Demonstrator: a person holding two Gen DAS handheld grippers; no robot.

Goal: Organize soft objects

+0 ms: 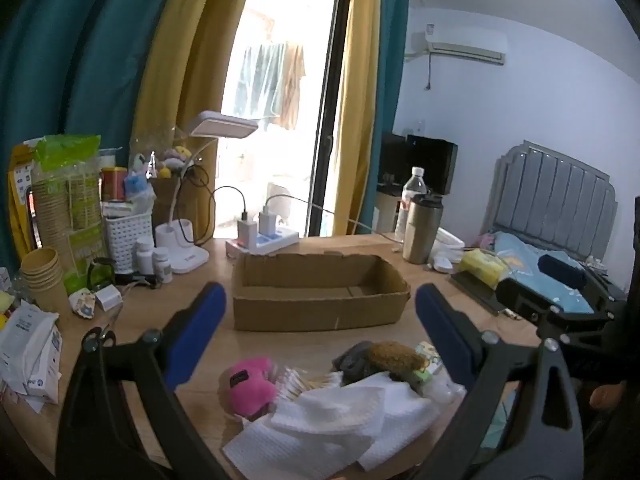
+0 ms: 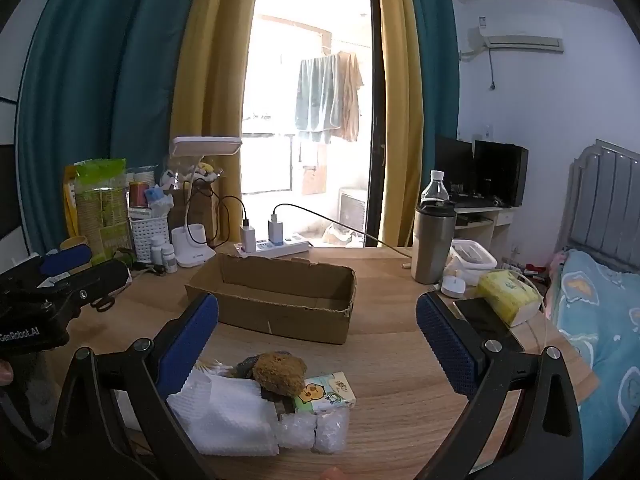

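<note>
A pile of soft things lies on the wooden table's near edge: a pink plush toy [image 1: 249, 386], folded white cloths [image 1: 332, 420] [image 2: 224, 416], a brown sponge [image 1: 394, 356] [image 2: 280, 372], a small tissue pack [image 2: 326, 392] and bubble wrap [image 2: 316, 428]. Behind the pile stands an empty cardboard box [image 1: 320, 292] [image 2: 280, 296]. My left gripper [image 1: 320, 336] hangs open above the pile, nothing between its blue pads. Just as wide apart stand the jaws of my right gripper [image 2: 318, 344], over the pile's right side and empty. The left gripper's body [image 2: 48, 292] shows at the left of the right wrist view.
At the back stand a desk lamp [image 1: 184, 240], a power strip [image 2: 276, 246] with chargers, a white basket [image 1: 128, 236], pill bottles, paper cups [image 1: 42, 276] and a steel tumbler [image 2: 434, 240] with a water bottle. A yellow tissue pack [image 2: 508, 294] and a phone lie right. A bed adjoins.
</note>
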